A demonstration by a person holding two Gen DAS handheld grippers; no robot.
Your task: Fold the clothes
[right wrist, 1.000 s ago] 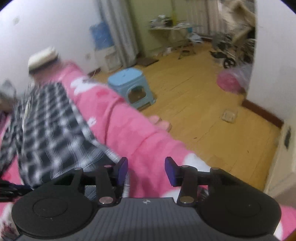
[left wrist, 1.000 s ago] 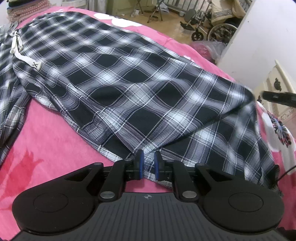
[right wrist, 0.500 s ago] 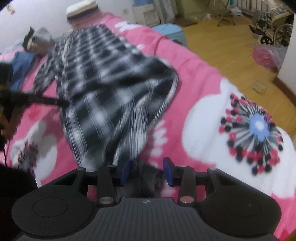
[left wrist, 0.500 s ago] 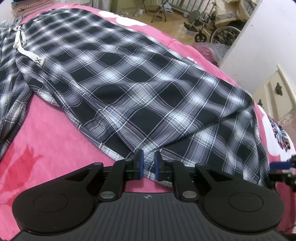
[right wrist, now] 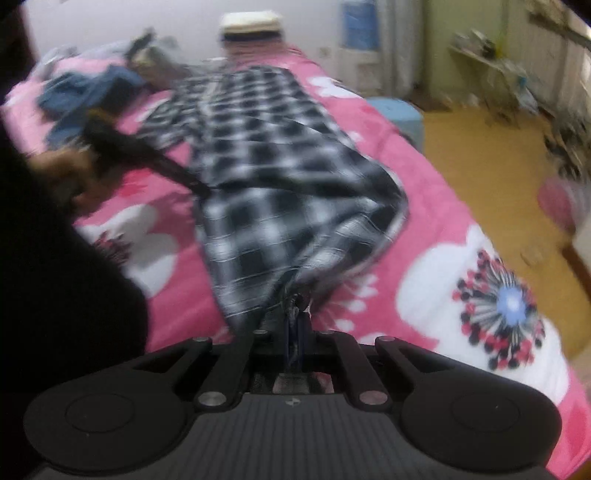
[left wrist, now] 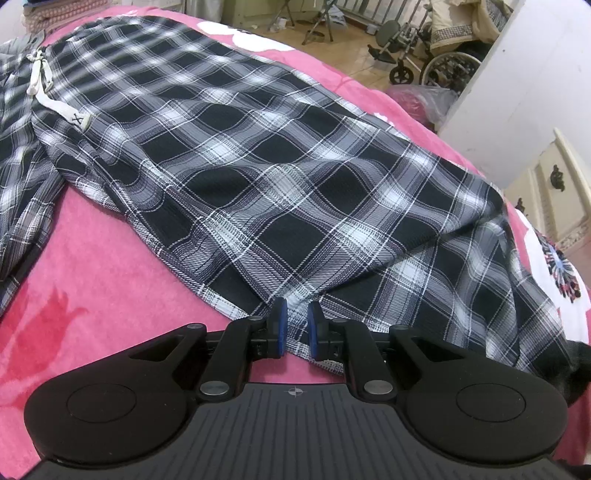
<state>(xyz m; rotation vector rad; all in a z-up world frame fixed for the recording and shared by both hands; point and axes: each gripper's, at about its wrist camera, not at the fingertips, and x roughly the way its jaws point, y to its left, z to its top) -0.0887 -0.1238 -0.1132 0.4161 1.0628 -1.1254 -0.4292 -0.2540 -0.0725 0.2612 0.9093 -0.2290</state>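
Black-and-white plaid pants (left wrist: 280,177) lie spread lengthwise on a pink flowered blanket (left wrist: 92,258), with a white drawstring (left wrist: 40,88) at the waist, far left. My left gripper (left wrist: 295,317) is shut on the near hem of one leg, and cloth fills the gap between its blue pads. In the blurred right wrist view the same pants (right wrist: 277,166) stretch away up the bed. My right gripper (right wrist: 297,310) is shut on a bunched corner of the hem, which rises to its tips. A hand (right wrist: 70,173) holds the left gripper at the pants' left edge.
A blue garment heap (right wrist: 85,88) and a folded pile (right wrist: 251,22) sit at the bed's far end. Beside the bed stand a blue stool (right wrist: 399,118) on the wooden floor (right wrist: 498,166), a wheelchair (left wrist: 424,55) and a white wall corner (left wrist: 517,92). A dark sleeve (right wrist: 55,277) fills the left.
The right gripper swung from facing the floor round to the bed, came down at the pants' hem and closed on it. The left gripper stayed put, still gripping the hem.
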